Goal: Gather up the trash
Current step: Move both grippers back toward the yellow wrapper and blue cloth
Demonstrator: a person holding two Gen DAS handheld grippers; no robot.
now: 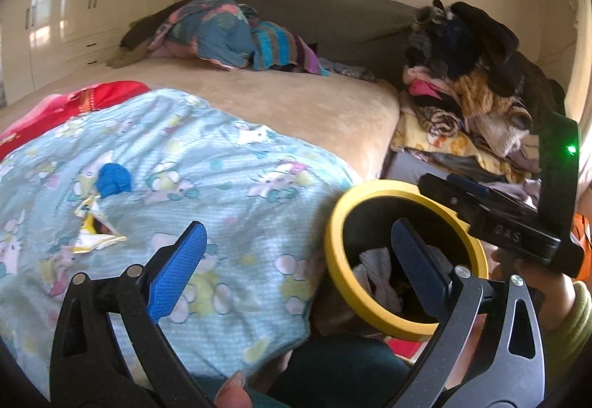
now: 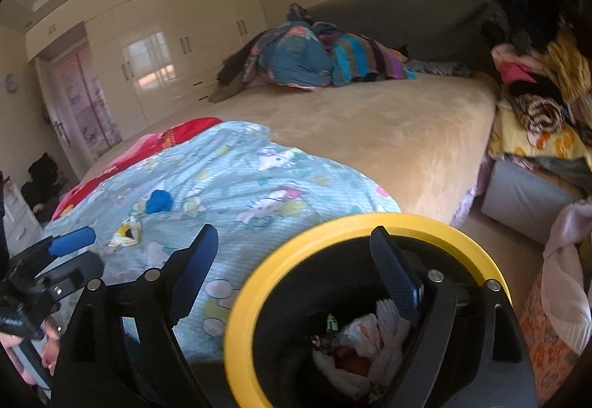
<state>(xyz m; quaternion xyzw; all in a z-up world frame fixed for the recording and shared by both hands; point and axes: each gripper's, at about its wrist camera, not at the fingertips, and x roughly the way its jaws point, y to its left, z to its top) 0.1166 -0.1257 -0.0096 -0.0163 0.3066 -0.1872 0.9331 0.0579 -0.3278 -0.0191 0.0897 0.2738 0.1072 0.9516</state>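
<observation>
The right gripper (image 2: 292, 273) is spread wide, its right finger (image 2: 394, 278) inside the yellow-rimmed bin (image 2: 236, 319); a wrapper (image 2: 125, 236) lies beyond its left finger

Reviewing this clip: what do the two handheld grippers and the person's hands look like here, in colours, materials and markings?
Both grippers share a build: black angular linkage arms with silver round pivot pins, ending in blue, cross-hatch textured finger pads. The left gripper and right gripper match. In the left wrist view, the right unit's black body shows a green light and embossed lettering, too blurred to read. The right hand wears an olive-green sleeve.
</observation>
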